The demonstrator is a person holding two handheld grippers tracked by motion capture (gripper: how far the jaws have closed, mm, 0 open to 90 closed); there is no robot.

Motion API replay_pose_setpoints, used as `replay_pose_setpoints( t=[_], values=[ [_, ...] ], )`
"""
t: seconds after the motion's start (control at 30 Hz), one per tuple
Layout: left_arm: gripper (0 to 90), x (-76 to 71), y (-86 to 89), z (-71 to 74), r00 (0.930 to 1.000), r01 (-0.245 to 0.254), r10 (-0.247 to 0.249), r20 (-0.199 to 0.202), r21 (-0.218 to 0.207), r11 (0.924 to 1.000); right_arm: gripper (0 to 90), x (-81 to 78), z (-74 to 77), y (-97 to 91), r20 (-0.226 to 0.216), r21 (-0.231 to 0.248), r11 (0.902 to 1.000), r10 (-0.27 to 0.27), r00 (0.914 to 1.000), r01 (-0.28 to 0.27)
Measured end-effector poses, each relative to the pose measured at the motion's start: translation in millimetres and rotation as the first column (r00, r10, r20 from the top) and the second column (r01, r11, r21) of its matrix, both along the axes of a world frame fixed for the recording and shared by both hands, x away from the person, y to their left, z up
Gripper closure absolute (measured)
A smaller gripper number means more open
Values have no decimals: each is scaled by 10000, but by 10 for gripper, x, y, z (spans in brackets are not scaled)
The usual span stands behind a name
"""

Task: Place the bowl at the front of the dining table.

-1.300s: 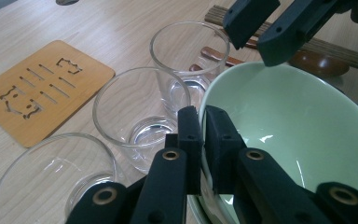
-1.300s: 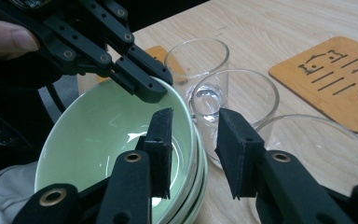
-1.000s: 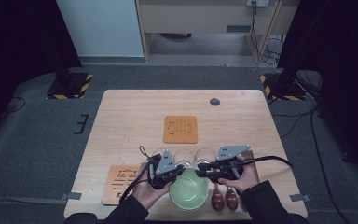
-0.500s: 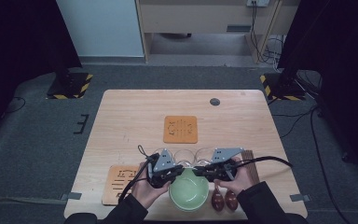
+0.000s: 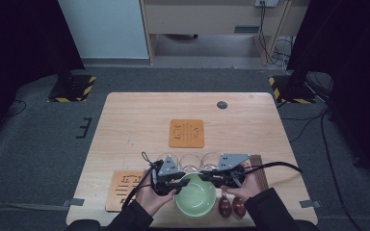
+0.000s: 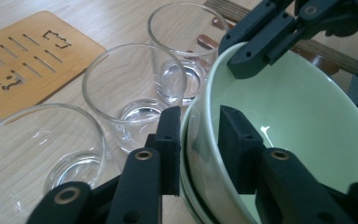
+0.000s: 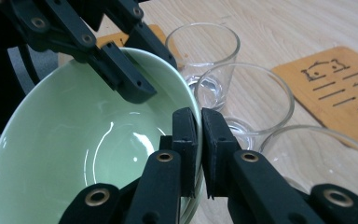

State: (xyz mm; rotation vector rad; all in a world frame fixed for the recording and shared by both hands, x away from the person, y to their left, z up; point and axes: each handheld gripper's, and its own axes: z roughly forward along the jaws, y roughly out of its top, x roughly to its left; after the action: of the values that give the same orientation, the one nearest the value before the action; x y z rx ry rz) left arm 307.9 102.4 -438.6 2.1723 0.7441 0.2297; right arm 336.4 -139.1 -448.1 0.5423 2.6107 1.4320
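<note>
between both tongs, green bowl (image 5: 195, 196)

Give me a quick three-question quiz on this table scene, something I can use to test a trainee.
1. How many clear glasses stand in the row just behind the green bowl?
2. True or false: the right gripper is clamped on the bowl's rim.
3. The left gripper has its jaws: A) one on each side of the bowl's rim, B) around a glass, C) flat on a wooden trivet.

Key: 1. Three. 2. True. 3. A. The left gripper's jaws have just been opening, with the rim between them and a gap at the inner pad.
</note>
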Motion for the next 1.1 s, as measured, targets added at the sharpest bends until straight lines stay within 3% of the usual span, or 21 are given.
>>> replay_pose_setpoints(
  t=[0.23, 0.57, 0.97, 1.1],
  values=[
    [797, -16, -49, -17, 9998, -94, 85, 200, 465, 9989, 848, -14, 35, 0, 291, 209, 9998, 41, 9996, -47],
    [834, -76, -106, 26, 9930, -327, 231, 1161, 816, 9961, 817, -5, 60, -12, -230, 468, 9988, -149, 9996, 159],
    [833, -118, -115, 112, 9886, -216, 73, 1506, 935, 9954, 725, 7, 36, 19, -477, 266, 9996, -5, 9989, 17],
    [833, -138, -131, 140, 9871, -142, 10, 1600, 818, 9965, 725, 10, 36, 56, -337, -111, 9999, -11, 9994, 7]
  ],
)
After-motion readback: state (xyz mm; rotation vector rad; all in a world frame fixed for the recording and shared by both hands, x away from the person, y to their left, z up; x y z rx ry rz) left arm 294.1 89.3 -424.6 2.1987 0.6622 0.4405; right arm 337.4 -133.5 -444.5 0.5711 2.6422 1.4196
